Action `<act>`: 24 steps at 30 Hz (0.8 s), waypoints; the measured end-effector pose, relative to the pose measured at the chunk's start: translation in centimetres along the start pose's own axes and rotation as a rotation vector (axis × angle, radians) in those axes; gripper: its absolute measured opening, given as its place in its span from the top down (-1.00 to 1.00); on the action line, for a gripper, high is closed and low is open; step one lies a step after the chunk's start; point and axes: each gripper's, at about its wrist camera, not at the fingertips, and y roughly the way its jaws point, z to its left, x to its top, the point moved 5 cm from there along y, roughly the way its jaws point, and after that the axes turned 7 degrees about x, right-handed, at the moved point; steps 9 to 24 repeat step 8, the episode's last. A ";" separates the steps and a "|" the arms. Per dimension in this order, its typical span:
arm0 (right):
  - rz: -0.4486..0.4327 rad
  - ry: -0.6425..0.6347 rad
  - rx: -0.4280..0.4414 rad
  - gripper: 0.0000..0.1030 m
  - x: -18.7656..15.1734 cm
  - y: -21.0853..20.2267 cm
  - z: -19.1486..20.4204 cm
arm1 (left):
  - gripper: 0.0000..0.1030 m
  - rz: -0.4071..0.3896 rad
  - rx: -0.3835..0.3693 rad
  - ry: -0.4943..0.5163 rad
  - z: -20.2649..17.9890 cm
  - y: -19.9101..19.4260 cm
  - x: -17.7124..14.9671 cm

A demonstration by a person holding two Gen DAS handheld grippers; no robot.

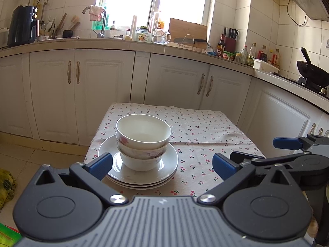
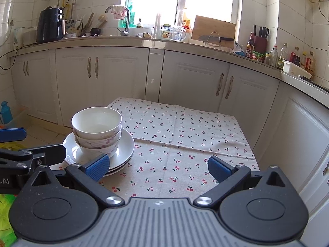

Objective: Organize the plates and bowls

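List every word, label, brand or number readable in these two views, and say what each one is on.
".AI": white letters on the black body of the left gripper, cut off by the left edge of the right wrist view.
A small white logo mark, not letters, on each gripper's grey ribbed housing.
Labels on the sauce bottles, the glass jar and the green packet: too small or blurred to read.

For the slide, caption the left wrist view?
Open left gripper faces three stacked white bowls on white plates.
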 end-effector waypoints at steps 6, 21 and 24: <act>-0.004 -0.001 -0.006 -1.00 0.1 -0.1 0.0 | -0.99 -0.001 -0.003 0.000 -0.1 0.1 0.0; -0.004 -0.001 -0.009 -1.00 0.1 -0.1 0.0 | -0.99 -0.001 -0.003 0.002 -0.1 0.1 0.1; -0.004 -0.001 -0.009 -1.00 0.1 -0.1 0.0 | -0.99 -0.001 -0.003 0.002 -0.1 0.1 0.1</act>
